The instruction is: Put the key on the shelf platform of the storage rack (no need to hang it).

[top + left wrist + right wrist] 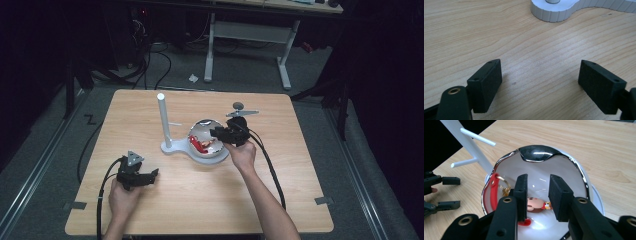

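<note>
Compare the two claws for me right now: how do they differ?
The left claw is spread wide over bare table; the right claw stands narrower, inside the white bowl. The left has nothing between its jaws; the right sits above a monkey keychain, not pressing it. Both are open.

Bare wood is lying open across the near half of the counter (200, 200), giving free passage between the left tongs (150, 176) and the white stand (163, 125). That stand's upright post and side pegs are blocking the way just left of the bowl (218, 156). The right tongs (537, 195) are hanging over the bowl's mouth, partly parted, with the monkey keychain (535, 205) lying beneath them.
</note>
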Action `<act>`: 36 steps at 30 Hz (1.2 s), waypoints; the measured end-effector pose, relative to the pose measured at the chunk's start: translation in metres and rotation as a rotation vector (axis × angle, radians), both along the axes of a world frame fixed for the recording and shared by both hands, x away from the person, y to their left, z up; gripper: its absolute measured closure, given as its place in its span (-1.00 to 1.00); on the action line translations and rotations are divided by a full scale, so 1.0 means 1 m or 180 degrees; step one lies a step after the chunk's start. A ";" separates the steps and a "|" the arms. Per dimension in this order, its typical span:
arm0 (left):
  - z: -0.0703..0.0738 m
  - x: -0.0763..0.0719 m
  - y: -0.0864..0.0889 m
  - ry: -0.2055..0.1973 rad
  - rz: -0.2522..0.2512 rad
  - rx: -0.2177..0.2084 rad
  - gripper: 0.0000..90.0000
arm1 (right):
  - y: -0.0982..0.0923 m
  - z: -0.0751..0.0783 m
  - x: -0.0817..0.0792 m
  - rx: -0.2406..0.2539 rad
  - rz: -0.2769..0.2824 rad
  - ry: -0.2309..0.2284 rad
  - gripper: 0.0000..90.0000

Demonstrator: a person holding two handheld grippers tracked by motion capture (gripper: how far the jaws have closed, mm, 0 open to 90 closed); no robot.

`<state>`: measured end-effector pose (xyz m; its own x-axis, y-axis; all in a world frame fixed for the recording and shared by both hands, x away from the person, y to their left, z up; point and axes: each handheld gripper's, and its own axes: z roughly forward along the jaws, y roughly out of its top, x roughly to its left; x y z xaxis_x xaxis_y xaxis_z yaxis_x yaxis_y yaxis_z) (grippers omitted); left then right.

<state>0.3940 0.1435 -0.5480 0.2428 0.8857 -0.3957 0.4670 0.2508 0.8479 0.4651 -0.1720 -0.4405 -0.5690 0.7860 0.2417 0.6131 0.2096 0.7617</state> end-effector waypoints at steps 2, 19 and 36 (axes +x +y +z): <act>0.000 0.000 0.000 -0.0001 0.0003 -0.0004 -0.57 | -0.003 0.004 -0.003 -0.0035 0.0001 -0.0074 0.49; 0.000 0.000 0.000 -0.0002 0.0003 -0.0002 -0.57 | -0.036 0.020 -0.023 -0.0096 -0.0193 -0.0316 0.34; 0.000 0.000 0.000 -0.0001 0.0003 -0.0002 -0.57 | -0.061 0.025 -0.040 -0.0235 -0.0348 -0.0473 0.24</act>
<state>0.3940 0.1434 -0.5480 0.2422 0.8857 -0.3961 0.4665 0.2516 0.8480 0.4249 -0.2332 -0.4156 -0.5044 0.8576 0.1008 0.5172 0.2065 0.8306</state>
